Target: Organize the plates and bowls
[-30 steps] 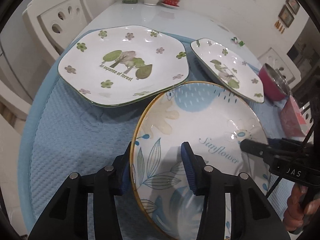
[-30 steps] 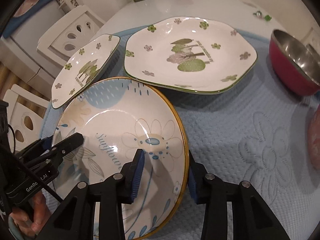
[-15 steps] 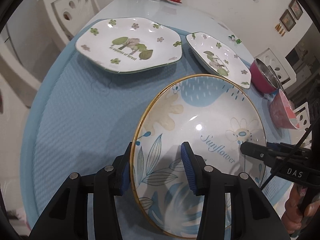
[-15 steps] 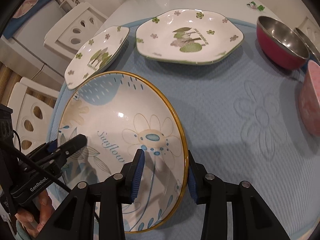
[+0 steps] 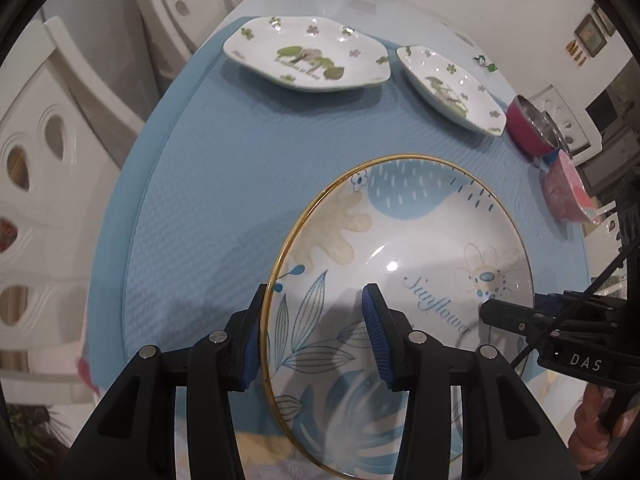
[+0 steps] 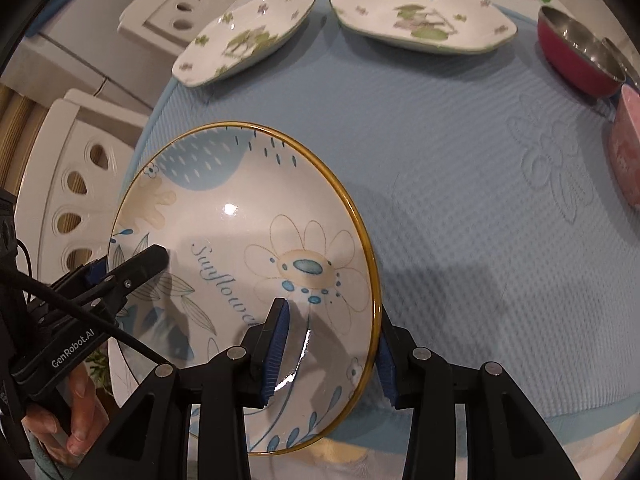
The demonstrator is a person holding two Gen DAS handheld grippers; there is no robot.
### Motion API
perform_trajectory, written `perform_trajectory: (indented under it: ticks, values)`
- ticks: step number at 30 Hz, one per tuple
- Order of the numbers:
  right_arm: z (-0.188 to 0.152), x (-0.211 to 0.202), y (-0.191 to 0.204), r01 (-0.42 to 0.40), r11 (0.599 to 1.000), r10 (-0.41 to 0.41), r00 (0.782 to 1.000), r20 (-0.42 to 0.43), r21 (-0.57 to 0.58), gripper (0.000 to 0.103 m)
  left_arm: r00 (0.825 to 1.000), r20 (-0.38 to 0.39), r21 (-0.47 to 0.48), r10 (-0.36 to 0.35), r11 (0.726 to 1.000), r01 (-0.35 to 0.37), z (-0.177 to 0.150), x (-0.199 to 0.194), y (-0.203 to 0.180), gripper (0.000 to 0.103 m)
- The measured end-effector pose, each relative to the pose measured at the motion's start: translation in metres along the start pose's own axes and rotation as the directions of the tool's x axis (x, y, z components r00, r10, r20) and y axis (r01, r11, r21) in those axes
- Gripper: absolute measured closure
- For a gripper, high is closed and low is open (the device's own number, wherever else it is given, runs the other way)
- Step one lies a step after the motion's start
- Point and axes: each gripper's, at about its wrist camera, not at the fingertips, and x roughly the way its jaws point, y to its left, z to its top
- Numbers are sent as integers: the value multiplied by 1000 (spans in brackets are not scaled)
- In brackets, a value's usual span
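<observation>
pink bowl (image 6: 628,156) cut off, plate motifs blurred

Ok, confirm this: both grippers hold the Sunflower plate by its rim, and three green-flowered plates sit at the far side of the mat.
Wrong count: only two green-flowered plates sit there, as the left wrist view shows. The rest stands: left gripper and right gripper both hold the Sunflower plate by its rim, above the mat.

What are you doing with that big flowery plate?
A person is carrying the round Sunflower plate with two hand-held grippers. The left gripper grips one edge and the right gripper grips the opposite edge, so the plate hangs above the blue mat. Two white plates with green trees sit on the mat farther back, with a red bowl and a pink bowl off to the side.
</observation>
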Motion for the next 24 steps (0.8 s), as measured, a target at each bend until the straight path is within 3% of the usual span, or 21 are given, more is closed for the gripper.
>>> perform_trajectory:
  ticks: [15, 18, 24]
  values:
    - [-5, 8, -22, 40, 997, -35, 997, -76, 70, 63, 997, -63, 35, -40, 998, 42, -16, 14, -14, 62]
    - [0, -3, -23, 16, 997, -13, 999, -33, 72, 63, 999, -11, 112, 36, 993, -35, -15, 4, -21, 62]
    - [9, -30, -20, 56, 998, -58, 996, 62, 34, 63, 994, 85, 175, 62, 982, -76, 1, -25, -28, 60]
